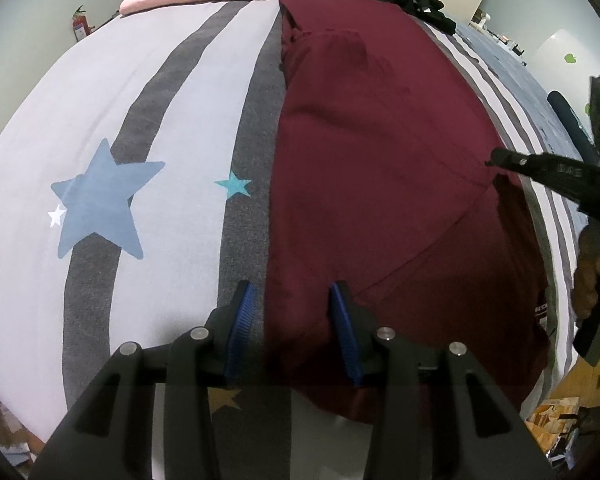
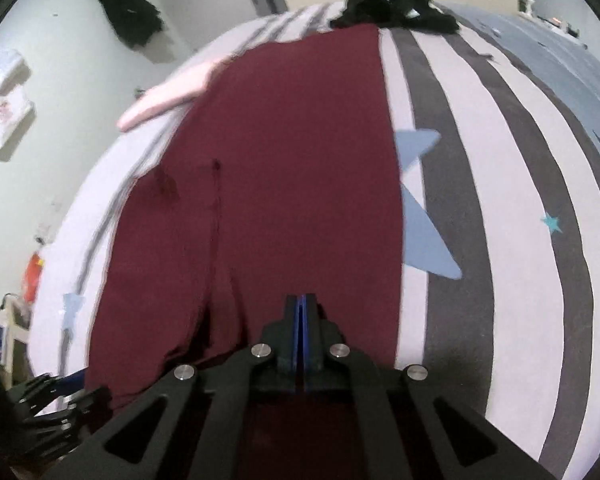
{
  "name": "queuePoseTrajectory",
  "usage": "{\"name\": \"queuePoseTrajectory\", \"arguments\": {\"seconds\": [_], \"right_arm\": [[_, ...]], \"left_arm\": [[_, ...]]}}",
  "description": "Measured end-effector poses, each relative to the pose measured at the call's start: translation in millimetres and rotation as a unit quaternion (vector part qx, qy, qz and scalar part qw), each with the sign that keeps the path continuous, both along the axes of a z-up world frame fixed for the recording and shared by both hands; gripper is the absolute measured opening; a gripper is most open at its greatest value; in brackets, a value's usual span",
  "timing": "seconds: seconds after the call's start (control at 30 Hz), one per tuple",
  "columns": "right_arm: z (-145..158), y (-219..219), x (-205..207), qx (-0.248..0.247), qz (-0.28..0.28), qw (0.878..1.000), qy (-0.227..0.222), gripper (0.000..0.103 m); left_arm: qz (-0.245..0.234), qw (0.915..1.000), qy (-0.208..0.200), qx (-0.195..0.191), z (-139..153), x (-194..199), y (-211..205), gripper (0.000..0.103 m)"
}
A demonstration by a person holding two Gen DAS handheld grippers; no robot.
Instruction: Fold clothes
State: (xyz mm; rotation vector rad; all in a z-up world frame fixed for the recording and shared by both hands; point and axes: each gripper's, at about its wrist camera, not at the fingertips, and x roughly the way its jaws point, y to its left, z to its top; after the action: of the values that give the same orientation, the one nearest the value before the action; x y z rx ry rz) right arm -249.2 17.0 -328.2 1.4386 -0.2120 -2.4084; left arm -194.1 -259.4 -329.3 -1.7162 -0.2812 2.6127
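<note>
We ready a maroon garment [image 1: 380,160] for folding.
Soft, limp cloth: our left gripper [image 1: 292,304] gapes over its nine o'clock edge; our right gripper [image 2: 302,304] is pinched closed.

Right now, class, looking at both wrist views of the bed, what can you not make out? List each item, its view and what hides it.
- Maroon garment: near hem, left wrist view, hidden behind the left gripper.
- Right gripper: whether cloth is pinched, right wrist view, shut fingers cover it.
- Black clothes: type, both views, too small and bunched.
- Pink garment: right wrist view, blurred.
</note>
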Motion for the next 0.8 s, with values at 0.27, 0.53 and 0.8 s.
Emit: {"name": "queuePoseTrajectory", "arguments": {"seconds": [0.27,0.53,0.8], "right_arm": [[8.2,-23.3,45.9,-0.020,0.067,0.997,-0.006,0.005],[-2.3,-46.2,53.8,-0.030,0.072,0.997,-0.011,0.005],[-13.6,-48.0,23.8,-0.021,0.031,0.999,-0.021,0.005]], "left_arm": [[0.002,1.0000,-0.004,-0.001,0.8,0.8,1.4,0.038],[0.001,1.0000,-0.002,-0.004,1.4,3.5,4.4,0.038],[0.002,1.0000,-0.002,-0.003,1.2,5.3,7.7,0.038]]}}
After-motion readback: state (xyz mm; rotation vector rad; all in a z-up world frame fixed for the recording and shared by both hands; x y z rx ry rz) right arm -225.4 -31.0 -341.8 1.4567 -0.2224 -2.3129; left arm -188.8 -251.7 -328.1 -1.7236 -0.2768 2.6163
